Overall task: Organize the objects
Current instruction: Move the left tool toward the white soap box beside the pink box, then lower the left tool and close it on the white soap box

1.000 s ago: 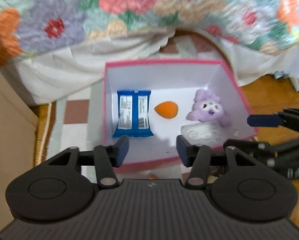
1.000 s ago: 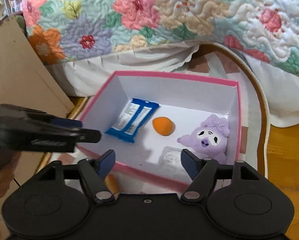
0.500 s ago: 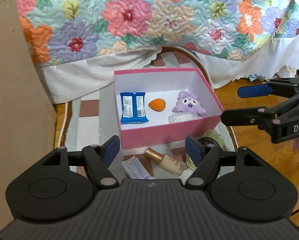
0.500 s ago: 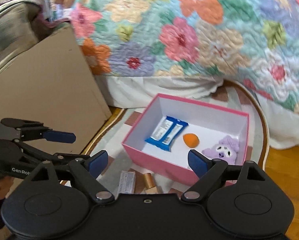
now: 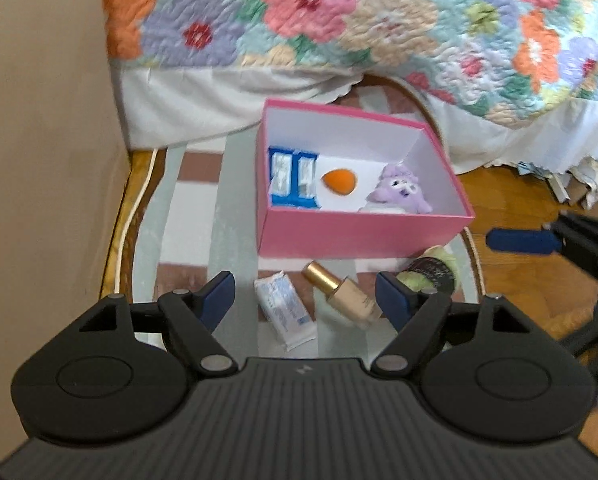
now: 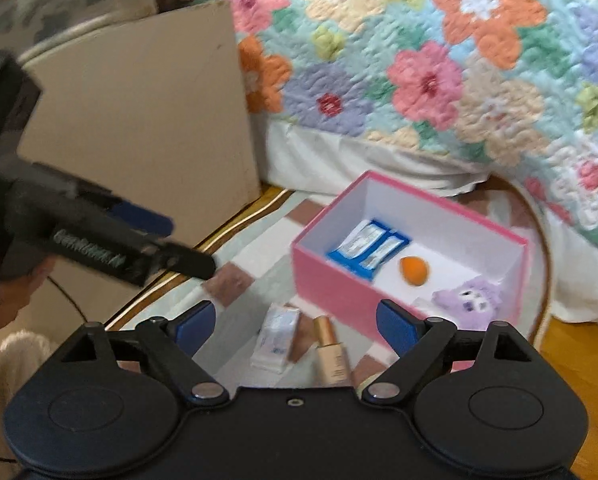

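Note:
A pink box (image 5: 363, 236) stands on the patterned rug and holds blue packets (image 5: 293, 178), an orange sponge (image 5: 339, 181) and a purple plush (image 5: 399, 192). In front of it lie a white packet (image 5: 285, 310), a gold-capped foundation bottle (image 5: 343, 294) and a dark-lidded jar (image 5: 435, 270). My left gripper (image 5: 303, 286) hovers above these loose items, its jaws opening with nothing gripped. My right gripper (image 6: 297, 314) is open and empty above the white packet (image 6: 277, 338) and bottle (image 6: 331, 352), near the pink box (image 6: 331, 276). Each gripper shows at the edge of the other's view.
A tall cardboard panel (image 5: 39, 160) stands at the left. A floral quilt (image 5: 379, 20) hangs over the bed behind the box. Wooden floor (image 5: 511, 196) lies to the right of the rug. A hand (image 6: 3, 300) holds the left gripper's handle.
Both grippers have pulled back and up from the box, and their jaws have widened. The loose items in front of the box have come into view.

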Demonstrator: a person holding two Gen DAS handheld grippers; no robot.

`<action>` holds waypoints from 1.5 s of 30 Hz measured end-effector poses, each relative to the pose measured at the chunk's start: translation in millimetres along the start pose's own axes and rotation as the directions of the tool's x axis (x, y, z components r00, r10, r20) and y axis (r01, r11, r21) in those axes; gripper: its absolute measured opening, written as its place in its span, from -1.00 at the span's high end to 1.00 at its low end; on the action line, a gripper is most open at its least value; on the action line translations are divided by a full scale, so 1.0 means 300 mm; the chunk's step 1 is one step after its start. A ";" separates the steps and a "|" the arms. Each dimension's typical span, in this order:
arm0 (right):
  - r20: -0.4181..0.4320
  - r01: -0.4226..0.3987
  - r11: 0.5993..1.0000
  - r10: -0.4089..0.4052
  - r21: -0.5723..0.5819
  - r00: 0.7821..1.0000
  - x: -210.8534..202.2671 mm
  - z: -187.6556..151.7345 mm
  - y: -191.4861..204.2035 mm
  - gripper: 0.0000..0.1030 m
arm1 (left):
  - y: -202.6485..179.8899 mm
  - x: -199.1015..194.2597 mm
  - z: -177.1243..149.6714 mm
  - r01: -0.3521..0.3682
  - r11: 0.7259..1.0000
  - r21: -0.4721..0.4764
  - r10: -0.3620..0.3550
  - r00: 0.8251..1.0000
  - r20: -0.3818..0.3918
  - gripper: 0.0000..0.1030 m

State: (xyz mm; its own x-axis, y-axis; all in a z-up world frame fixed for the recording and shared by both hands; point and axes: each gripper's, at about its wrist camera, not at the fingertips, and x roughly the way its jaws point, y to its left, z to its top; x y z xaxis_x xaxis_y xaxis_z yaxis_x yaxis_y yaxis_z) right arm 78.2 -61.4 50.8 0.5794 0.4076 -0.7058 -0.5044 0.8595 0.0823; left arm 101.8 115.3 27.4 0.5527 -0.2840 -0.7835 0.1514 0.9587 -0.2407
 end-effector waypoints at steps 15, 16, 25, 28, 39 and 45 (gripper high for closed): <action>-0.001 -0.004 0.982 0.004 -0.191 1.000 0.340 -0.148 0.110 -0.77 | 0.129 0.281 -0.137 0.048 0.988 -0.148 -0.055 0.998 -0.042 -0.48; -0.005 -0.006 0.980 0.005 -0.200 1.000 0.366 -0.162 0.112 -0.77 | 0.135 0.305 -0.144 0.050 0.986 -0.161 -0.058 0.997 -0.051 -0.48; 0.001 0.043 0.956 -0.044 -0.289 0.999 0.510 -0.264 0.153 -0.76 | 0.171 0.441 -0.166 0.101 0.968 -0.230 -0.123 0.989 -0.086 -0.42; -0.002 0.070 0.956 -0.074 -0.283 0.997 0.551 -0.276 0.147 -0.75 | 0.172 0.461 -0.166 0.068 0.973 -0.219 -0.090 0.992 -0.093 -0.34; -0.159 -0.009 0.995 -0.007 -0.099 0.987 0.630 -0.297 0.096 -0.22 | 0.200 0.522 -0.182 0.066 0.954 -0.292 -0.100 0.990 -0.102 0.07; -0.152 -0.049 0.997 0.056 0.053 0.987 0.598 -0.308 0.037 0.05 | 0.224 0.535 -0.192 0.118 0.926 -0.358 -0.163 0.981 -0.101 0.21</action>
State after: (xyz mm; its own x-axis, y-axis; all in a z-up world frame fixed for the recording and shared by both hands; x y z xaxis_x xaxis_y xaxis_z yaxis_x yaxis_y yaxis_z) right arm 117.5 -7.3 -140.0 0.4465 0.4037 -0.7986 -0.4974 0.8538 0.1535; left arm 153.3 133.3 -147.5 0.4351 -0.4368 -0.7873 -0.0878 0.8497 -0.5199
